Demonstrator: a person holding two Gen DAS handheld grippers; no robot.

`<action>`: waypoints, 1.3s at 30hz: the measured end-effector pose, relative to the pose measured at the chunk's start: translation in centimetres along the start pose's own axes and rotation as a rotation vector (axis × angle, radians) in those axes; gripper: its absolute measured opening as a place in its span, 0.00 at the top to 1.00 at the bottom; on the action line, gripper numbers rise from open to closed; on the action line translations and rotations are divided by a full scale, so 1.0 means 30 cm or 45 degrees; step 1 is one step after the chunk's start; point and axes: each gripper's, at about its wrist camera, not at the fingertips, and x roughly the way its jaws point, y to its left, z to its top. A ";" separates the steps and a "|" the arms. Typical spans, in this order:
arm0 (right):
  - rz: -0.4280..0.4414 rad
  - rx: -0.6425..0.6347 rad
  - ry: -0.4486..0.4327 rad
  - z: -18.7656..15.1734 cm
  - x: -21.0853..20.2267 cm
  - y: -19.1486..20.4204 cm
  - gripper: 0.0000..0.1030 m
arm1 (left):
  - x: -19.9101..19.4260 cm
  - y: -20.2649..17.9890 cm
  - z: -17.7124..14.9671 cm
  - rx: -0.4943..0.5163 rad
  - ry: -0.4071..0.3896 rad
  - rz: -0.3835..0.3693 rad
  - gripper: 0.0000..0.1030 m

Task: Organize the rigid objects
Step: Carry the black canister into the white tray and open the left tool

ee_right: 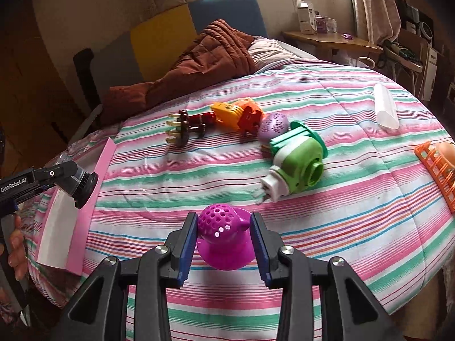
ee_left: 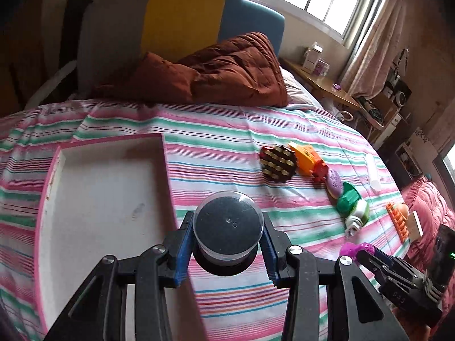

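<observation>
Over the striped bed [ee_left: 216, 142] | left tongs [ee_left: 227, 244] clamp a clear black-capped jar [ee_left: 227, 224] just beside the pink tray [ee_left: 162, 153] | right tongs [ee_right: 224, 236] grip a magenta perforated toy [ee_right: 221, 227] | step: carrying to tray; next you swing the jar over the rim, then release.

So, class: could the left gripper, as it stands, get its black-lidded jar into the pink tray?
Probably yes. The left gripper holds the jar right beside the pink tray, whose white floor looks bare, and nothing lies between them.
</observation>
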 end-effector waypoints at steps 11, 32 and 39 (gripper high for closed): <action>0.127 -0.095 0.019 0.047 0.042 0.240 0.64 | 0.101 0.456 0.110 -0.163 0.058 0.259 0.58; 0.183 -0.182 0.066 0.071 0.099 0.397 0.64 | 0.034 0.619 0.153 -0.309 -0.125 0.364 0.15; 0.254 -0.243 0.075 0.093 0.145 0.503 0.64 | -0.052 0.577 0.004 -0.337 -0.117 0.347 0.13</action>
